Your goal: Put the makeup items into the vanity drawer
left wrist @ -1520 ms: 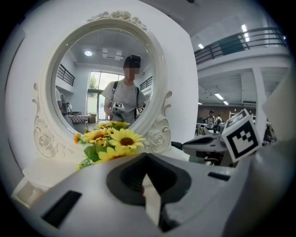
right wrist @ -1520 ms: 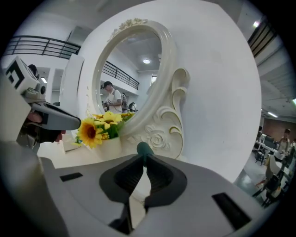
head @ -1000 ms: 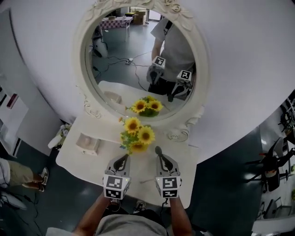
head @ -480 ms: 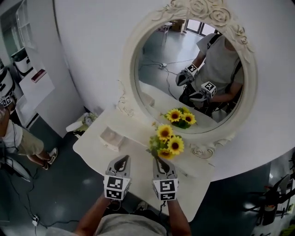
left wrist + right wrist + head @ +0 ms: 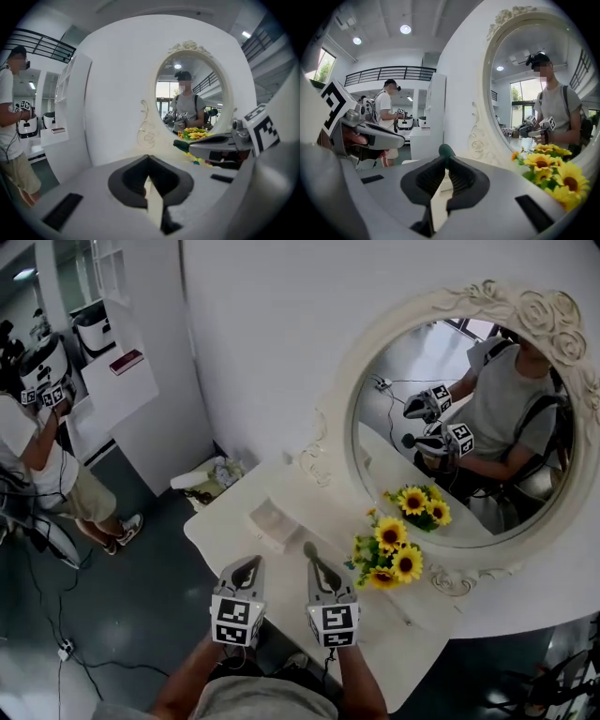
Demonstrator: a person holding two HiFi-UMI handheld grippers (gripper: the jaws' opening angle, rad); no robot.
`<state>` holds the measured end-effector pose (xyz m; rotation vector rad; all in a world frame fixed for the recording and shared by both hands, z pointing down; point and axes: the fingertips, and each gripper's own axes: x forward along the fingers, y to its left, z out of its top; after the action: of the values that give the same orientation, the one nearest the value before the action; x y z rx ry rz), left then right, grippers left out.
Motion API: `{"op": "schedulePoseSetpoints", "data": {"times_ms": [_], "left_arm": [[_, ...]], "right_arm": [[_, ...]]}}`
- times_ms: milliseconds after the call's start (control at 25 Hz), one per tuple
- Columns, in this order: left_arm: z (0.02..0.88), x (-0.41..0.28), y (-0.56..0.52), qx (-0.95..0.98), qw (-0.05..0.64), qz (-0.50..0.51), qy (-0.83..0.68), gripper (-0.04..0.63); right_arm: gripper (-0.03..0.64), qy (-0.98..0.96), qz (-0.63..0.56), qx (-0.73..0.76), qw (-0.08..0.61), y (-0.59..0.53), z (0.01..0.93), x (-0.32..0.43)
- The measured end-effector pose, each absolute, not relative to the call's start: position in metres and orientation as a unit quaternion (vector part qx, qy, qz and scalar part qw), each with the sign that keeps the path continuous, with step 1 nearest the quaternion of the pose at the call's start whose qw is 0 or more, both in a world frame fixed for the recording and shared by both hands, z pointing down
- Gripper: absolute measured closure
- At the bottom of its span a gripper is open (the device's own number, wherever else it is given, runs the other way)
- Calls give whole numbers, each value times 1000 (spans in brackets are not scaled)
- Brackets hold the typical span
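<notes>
In the head view both grippers hover side by side over the front edge of the white vanity table. My right gripper is shut on a slim makeup item with a rounded dark green tip. That tip pokes out past the jaws in the right gripper view. My left gripper has its jaws closed tip to tip with nothing between them, as the left gripper view also shows. A small white box lies on the table beyond the grippers. No drawer is in sight.
A bunch of sunflowers stands right of the grippers, before the oval mirror in its carved frame. At far left another person stands by a white shelf unit. Small things lie low by the wall.
The mirror, flowers and table have slid to the right of the head view as both grippers swung left together. The right gripper has kept its hold on the green-tipped item.
</notes>
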<state>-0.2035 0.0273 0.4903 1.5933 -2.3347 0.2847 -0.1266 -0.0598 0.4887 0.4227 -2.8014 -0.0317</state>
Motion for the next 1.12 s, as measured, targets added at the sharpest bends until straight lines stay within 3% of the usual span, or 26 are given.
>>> {"op": "schedulePoseSetpoints", "data": {"times_ms": [480, 1120], "left_arm": [[532, -287, 36, 529, 189, 96, -821, 595], [605, -342, 23, 531, 250, 106, -803, 595]], "right_arm": [[581, -974, 10, 111, 196, -54, 543, -223], [578, -954, 46, 119, 270, -79, 635, -273]]}}
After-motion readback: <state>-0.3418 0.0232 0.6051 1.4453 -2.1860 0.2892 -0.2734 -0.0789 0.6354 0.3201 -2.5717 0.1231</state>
